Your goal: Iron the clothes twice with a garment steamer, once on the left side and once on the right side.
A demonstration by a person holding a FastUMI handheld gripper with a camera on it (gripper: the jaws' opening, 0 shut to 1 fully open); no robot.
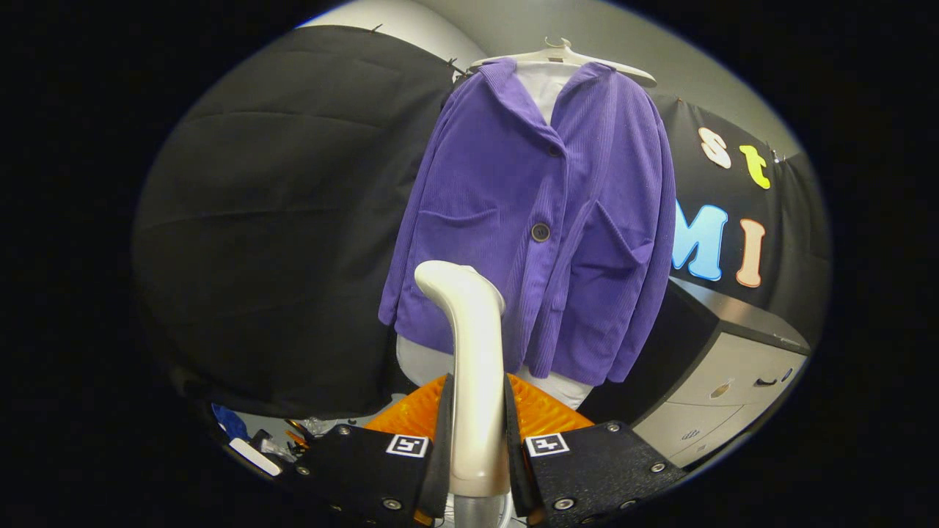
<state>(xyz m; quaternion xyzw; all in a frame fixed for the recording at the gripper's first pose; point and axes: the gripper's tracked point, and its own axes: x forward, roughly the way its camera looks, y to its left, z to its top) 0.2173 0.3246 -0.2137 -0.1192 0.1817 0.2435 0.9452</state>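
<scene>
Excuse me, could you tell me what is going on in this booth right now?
A person is working a handheld gripper whose jaws are shut on the handle of a white garment steamer. Its head points up at a purple jacket hanging on a white hanger just beyond. The head sits near the jacket's lower left; contact is unclear.

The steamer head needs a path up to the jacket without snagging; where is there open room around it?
The gripper is shut on the steamer handle. Open room lies left of the purple jacket, before the plain black cloth. Right is tighter: the drawer cabinet stands near the sleeve. The floor below left is cluttered.
</scene>
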